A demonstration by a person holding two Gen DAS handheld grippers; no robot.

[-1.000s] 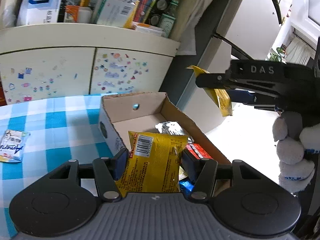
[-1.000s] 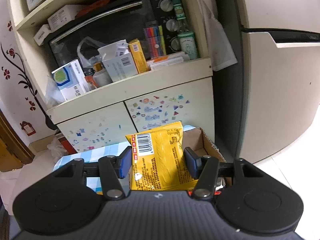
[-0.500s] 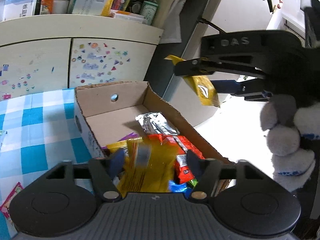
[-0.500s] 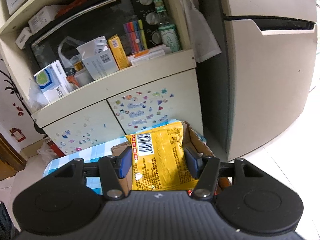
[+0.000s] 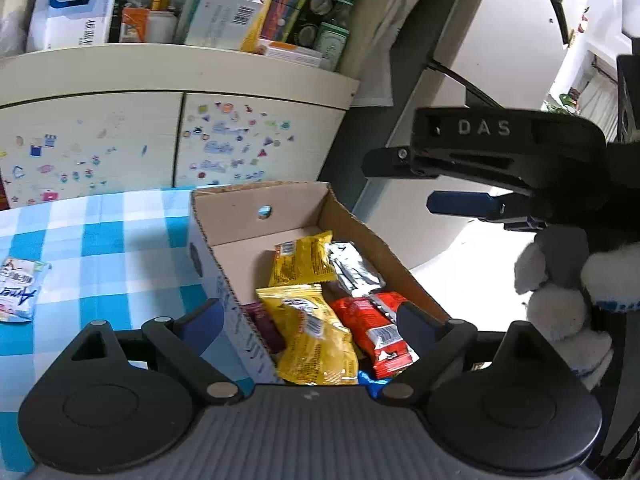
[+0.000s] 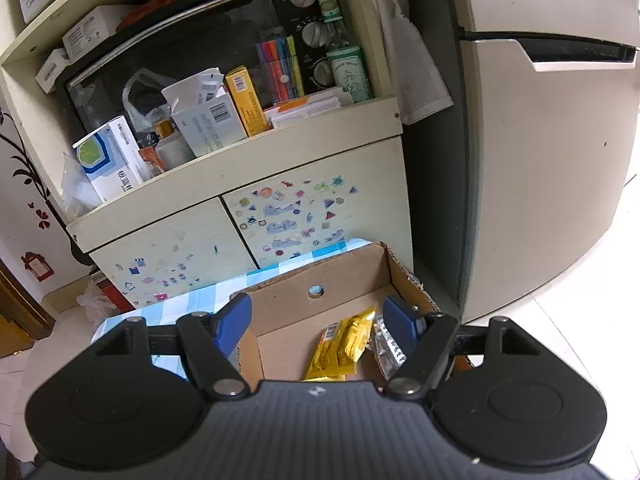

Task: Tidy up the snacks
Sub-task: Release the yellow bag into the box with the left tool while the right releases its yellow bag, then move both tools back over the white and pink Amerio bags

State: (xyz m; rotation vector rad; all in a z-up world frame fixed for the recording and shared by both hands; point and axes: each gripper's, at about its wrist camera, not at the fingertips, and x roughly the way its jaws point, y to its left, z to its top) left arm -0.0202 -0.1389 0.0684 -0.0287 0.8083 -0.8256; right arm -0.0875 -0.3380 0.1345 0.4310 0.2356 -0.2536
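Both grippers are held over the cardboard box (image 5: 256, 236), and nothing is gripped. The left gripper (image 5: 310, 318) and right gripper (image 6: 318, 322) are opening. Two yellow snack bags (image 5: 302, 264) are seen lying inside the box beside red packs (image 5: 372, 328).

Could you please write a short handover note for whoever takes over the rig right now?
Left tool: jaws opening, nothing gripped. Right tool: jaws opening, nothing gripped.
Both hang over the cardboard box on the checked tablecloth.
Done: two yellow packets, a red packet and a silver one lie in the box.
Left: a white-blue sachet lies on the cloth outside the box.
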